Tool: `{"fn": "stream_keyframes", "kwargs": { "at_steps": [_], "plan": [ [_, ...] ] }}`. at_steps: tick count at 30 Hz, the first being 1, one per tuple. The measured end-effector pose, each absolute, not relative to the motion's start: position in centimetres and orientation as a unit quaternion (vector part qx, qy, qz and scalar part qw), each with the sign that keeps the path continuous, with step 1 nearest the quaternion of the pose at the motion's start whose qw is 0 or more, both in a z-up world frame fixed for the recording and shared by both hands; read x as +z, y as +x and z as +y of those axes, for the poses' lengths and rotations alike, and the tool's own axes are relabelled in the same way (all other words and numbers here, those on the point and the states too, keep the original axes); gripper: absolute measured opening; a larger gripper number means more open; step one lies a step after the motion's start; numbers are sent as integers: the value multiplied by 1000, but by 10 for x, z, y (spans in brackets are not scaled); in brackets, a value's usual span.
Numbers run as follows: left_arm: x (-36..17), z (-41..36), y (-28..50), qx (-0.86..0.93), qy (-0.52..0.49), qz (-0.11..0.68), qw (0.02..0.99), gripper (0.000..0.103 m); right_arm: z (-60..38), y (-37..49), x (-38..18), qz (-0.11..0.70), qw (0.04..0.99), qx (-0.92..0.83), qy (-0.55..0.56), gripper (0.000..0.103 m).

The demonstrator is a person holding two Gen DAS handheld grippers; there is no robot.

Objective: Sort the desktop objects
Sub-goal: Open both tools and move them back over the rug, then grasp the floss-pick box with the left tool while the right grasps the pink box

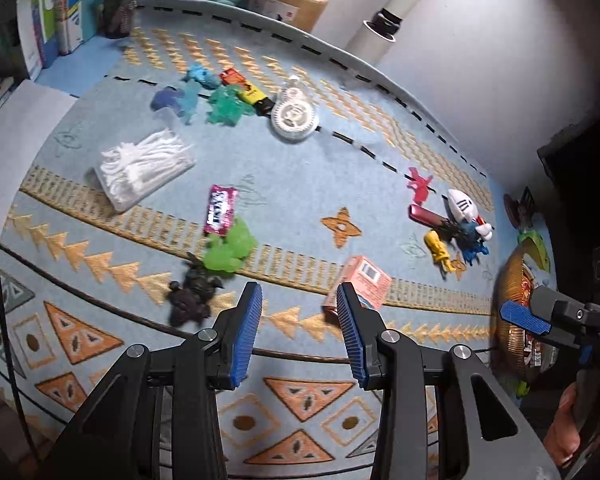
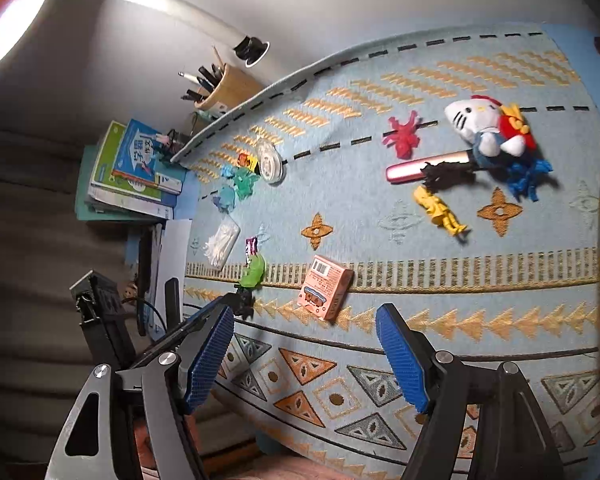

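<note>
Blue ribbed pads are seen on both tools. The left gripper (image 1: 300, 332) is partly open with nothing between its jaws; the right gripper (image 2: 306, 354) is opened wider and is also empty. Both are held above a pale blue woven mat with orange patterns (image 1: 300, 184). Just beyond the left jaws, a small pink cardboard box (image 1: 360, 284) is lying on the mat, with a green soft toy (image 1: 230, 252) and a dark toy figure (image 1: 192, 296) to its left.

Only in the left view are the right tool's fingertip and the person's hand (image 1: 576, 424) seen, over a brown woven basket (image 1: 508, 312) that is cut off. Only in the right view is the white plush cat with red bow (image 2: 488, 124) shown clearly, beside a stack of books (image 2: 136, 168) far off. The small toys are blurred.
</note>
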State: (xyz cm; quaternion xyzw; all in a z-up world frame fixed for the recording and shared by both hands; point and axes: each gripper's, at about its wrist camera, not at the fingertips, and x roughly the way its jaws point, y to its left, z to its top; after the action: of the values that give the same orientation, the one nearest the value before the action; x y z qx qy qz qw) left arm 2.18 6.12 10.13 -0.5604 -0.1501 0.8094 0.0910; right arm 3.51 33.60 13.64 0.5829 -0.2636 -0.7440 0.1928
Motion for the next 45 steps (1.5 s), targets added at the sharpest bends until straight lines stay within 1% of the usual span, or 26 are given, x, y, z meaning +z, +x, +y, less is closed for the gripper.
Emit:
{"fn": "stream_keyframes", "kwargs": {
  "at_steps": [5,7,11,13,14,16,17,18,23,27,32,34,37,38,43,45],
  "plan": [
    [96,11,11,816,-555,-151,61,36,285,33,103,-195,156,-754,607,72],
    [94,-10,4,817,-554,-150,52,36,273,32,86,-190,147,-738,630,72],
    [88,-41,-17,819,-555,-140,44,36,269,32,58,-208,99,-714,661,72],
    [84,-51,-27,816,-558,-137,53,42,268,31,52,-216,86,-709,666,72],
    [82,-54,-31,816,-559,-134,59,47,268,30,50,-219,80,-708,667,72],
    [79,-58,-40,818,-557,-125,73,50,264,27,50,-220,71,-710,665,72],
    [78,-58,-46,819,-557,-116,80,53,263,26,50,-218,68,-711,665,72],
    [76,-57,-50,819,-557,-104,86,59,261,25,49,-218,65,-711,665,72],
    [71,-48,-69,819,-559,-48,121,61,251,22,41,-222,60,-701,675,72],
    [68,-43,-83,820,-555,-10,137,62,243,17,42,-208,57,-706,674,72],
    [62,-41,-92,808,-566,5,164,62,236,8,41,-174,38,-715,676,72],
    [62,-43,-91,806,-567,10,171,62,236,7,38,-173,32,-711,681,72],
    [58,-50,-92,796,-580,-4,174,62,234,6,39,-163,29,-715,680,73],
    [57,-53,-92,792,-585,-16,173,62,232,5,39,-159,29,-715,680,74],
    [57,-65,-77,780,-592,-91,178,62,232,4,39,-159,28,-714,681,75],
    [57,-61,-70,774,-594,-107,193,62,232,3,38,-165,27,-713,681,76]
  ]
}}
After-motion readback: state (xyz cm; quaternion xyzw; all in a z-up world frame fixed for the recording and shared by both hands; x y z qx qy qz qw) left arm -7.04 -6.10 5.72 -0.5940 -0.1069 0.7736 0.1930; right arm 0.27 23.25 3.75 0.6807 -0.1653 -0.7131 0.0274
